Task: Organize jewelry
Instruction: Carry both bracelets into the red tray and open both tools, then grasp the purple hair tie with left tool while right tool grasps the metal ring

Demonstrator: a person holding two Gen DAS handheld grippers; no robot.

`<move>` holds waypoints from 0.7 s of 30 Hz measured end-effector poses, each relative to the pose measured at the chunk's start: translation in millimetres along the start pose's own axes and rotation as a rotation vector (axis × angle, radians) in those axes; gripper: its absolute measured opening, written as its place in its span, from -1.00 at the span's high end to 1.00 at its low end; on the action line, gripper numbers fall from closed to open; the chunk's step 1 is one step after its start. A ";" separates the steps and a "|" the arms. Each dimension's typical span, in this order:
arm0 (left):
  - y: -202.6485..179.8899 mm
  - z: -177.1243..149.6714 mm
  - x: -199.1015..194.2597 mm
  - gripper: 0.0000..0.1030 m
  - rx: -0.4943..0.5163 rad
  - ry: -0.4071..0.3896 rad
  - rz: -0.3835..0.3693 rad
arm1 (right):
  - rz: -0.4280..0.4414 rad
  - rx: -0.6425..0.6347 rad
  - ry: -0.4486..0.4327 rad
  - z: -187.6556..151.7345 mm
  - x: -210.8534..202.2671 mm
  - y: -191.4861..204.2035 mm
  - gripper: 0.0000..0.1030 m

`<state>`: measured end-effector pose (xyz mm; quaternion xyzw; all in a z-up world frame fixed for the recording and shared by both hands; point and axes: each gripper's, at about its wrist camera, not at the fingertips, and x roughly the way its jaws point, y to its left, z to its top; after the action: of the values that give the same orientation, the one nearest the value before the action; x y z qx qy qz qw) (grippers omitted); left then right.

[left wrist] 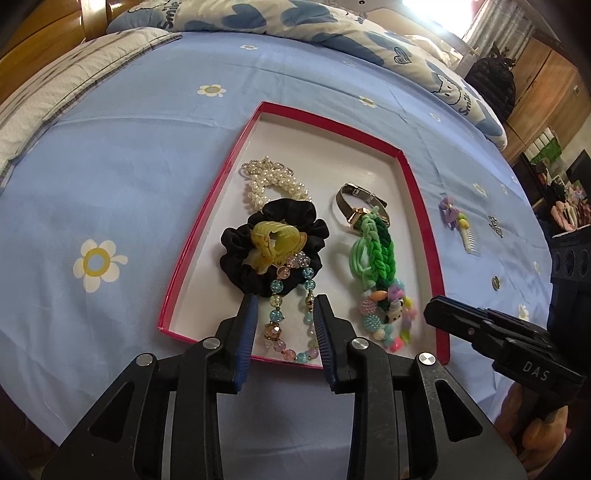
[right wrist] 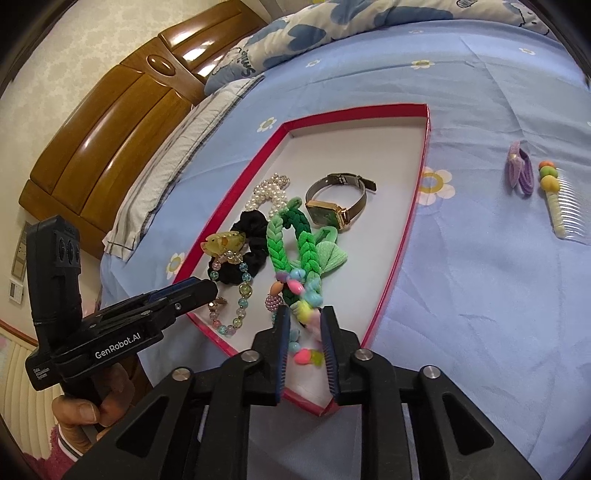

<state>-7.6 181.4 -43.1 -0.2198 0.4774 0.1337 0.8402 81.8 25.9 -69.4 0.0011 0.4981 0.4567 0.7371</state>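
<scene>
A red-rimmed tray (left wrist: 325, 147) with a white floor lies on the bed. It holds a pearl scrunchie (left wrist: 273, 181), a black scrunchie (left wrist: 236, 251) with a yellow claw clip (left wrist: 277, 240), a watch (left wrist: 354, 206) and a green braided hair tie (left wrist: 373, 251). My left gripper (left wrist: 284, 306) stands open over the tray's near end, its fingers either side of a glass bead bracelet (left wrist: 277, 317) that rests on the floor. My right gripper (right wrist: 306, 314) is open around a pastel bead bracelet (right wrist: 306, 308) lying by the green braid (right wrist: 306, 251).
To the right of the tray, on the blue flowered sheet (left wrist: 129, 166), lie a purple bow hair tie (right wrist: 521, 170), a beaded comb (right wrist: 561, 206) and small silver pieces (left wrist: 495, 225). A folded quilt (left wrist: 332, 22) and wooden headboard (right wrist: 110, 122) are at the back.
</scene>
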 end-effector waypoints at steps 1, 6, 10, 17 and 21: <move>-1.3 0.2 -1.5 0.44 0.002 -0.002 0.000 | 0.003 0.003 -0.005 -0.6 -2.6 -0.4 0.56; -7.2 0.7 -10.1 0.44 0.009 -0.018 -0.005 | 0.007 0.023 -0.031 -4.4 -19.0 -7.2 0.48; -17.1 1.3 -16.8 0.44 0.025 -0.030 -0.021 | -0.005 0.049 -0.065 -8.5 -37.1 -18.7 0.43; -39.2 3.5 -19.9 0.35 0.061 -0.035 -0.049 | -0.058 0.108 -0.114 -16.4 -64.0 -48.1 0.40; -54.3 5.2 -18.6 0.35 0.084 -0.033 -0.061 | -0.094 0.151 -0.139 -20.6 -78.7 -69.4 0.39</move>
<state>10.4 136.6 -11.6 -0.1967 0.4619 0.0914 0.8600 106.5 -77.0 -53.7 0.0653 0.4784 0.3817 0.7882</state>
